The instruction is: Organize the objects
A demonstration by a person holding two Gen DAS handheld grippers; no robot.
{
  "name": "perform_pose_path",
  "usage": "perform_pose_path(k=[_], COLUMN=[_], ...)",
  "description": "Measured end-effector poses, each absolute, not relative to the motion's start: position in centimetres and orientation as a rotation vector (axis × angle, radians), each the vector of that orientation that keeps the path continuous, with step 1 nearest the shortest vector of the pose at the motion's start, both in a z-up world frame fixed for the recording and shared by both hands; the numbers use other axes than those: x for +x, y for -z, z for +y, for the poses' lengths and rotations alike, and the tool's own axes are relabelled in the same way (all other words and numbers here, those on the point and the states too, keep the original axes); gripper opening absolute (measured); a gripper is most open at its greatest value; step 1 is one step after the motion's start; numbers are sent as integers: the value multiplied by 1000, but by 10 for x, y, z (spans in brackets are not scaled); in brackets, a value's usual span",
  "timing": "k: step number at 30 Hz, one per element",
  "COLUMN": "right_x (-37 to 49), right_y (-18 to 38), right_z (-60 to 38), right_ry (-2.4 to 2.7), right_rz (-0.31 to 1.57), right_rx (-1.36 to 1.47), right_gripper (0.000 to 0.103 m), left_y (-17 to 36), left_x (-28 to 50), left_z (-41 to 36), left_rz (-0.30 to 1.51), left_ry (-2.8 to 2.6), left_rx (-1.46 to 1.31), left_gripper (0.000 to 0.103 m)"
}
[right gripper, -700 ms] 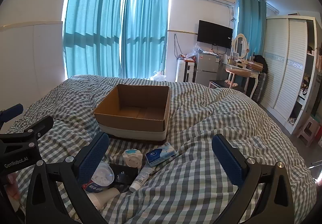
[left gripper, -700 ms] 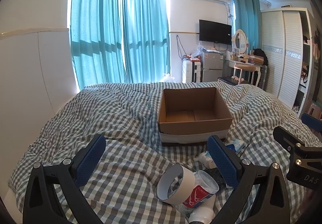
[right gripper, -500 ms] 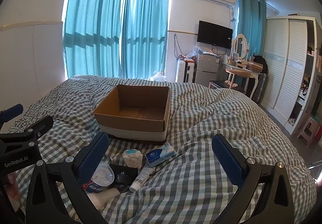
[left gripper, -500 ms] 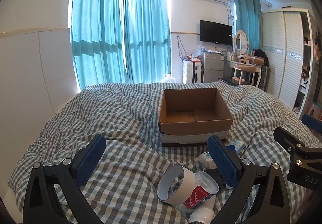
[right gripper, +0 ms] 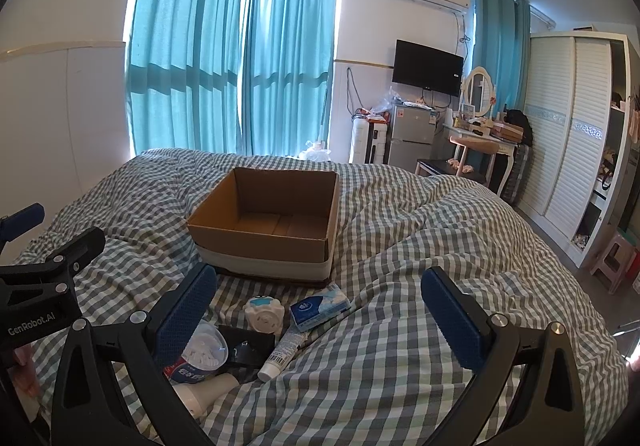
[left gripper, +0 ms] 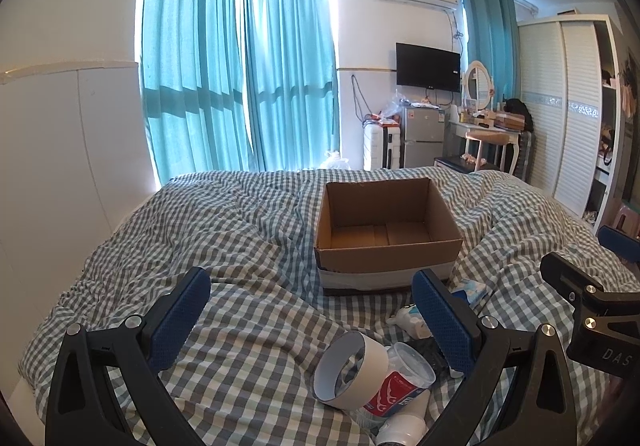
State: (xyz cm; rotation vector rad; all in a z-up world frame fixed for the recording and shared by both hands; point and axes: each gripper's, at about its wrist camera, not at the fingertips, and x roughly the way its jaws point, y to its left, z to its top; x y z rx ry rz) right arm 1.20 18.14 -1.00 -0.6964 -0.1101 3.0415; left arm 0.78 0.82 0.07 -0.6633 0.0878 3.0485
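Observation:
An empty cardboard box (left gripper: pixel 386 230) (right gripper: pixel 268 221) sits on the checked bed cover. In front of it lies a pile of small items: a white tape roll (left gripper: pixel 350 370), a clear cotton swab tub with a red label (left gripper: pixel 400 382) (right gripper: pixel 200 354), a white round gadget (right gripper: pixel 264 312), a blue tissue pack (right gripper: pixel 318 304), a white tube (right gripper: pixel 284 350) and a black case (right gripper: pixel 248 346). My left gripper (left gripper: pixel 312 318) is open and empty above the bed, left of the pile. My right gripper (right gripper: pixel 320 314) is open and empty, just above the pile.
The checked bed cover (left gripper: pixel 240 230) is rumpled with folds around the box. A white headboard panel (left gripper: pixel 68 149) stands at left. A wardrobe (right gripper: pixel 568 133), dressing table (right gripper: pixel 484 137) and small fridge (right gripper: pixel 410 135) stand beyond the bed at right.

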Motion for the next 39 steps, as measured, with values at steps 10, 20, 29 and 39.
perform_pose_path(k=[10,20,29,39], right_x=[12,11,11,14], right_y=[9,10,12,10], right_z=[180,179,179,179], right_ry=[-3043,-3034,-3030,-3044], right_rz=[-116,-120,-120,-105], right_rx=[-699,-709,-712,-723], right_gripper=[103,103,103,103], left_y=[-1,3,7,7], left_x=[8,8,8,11], left_z=[9,10,8,11], left_rz=[88,87,79,81], left_ry=[-3043,-3034,-3024,-3006], left_rx=[-665,-679,-697,-702], left_gripper=[103,103,103,103])
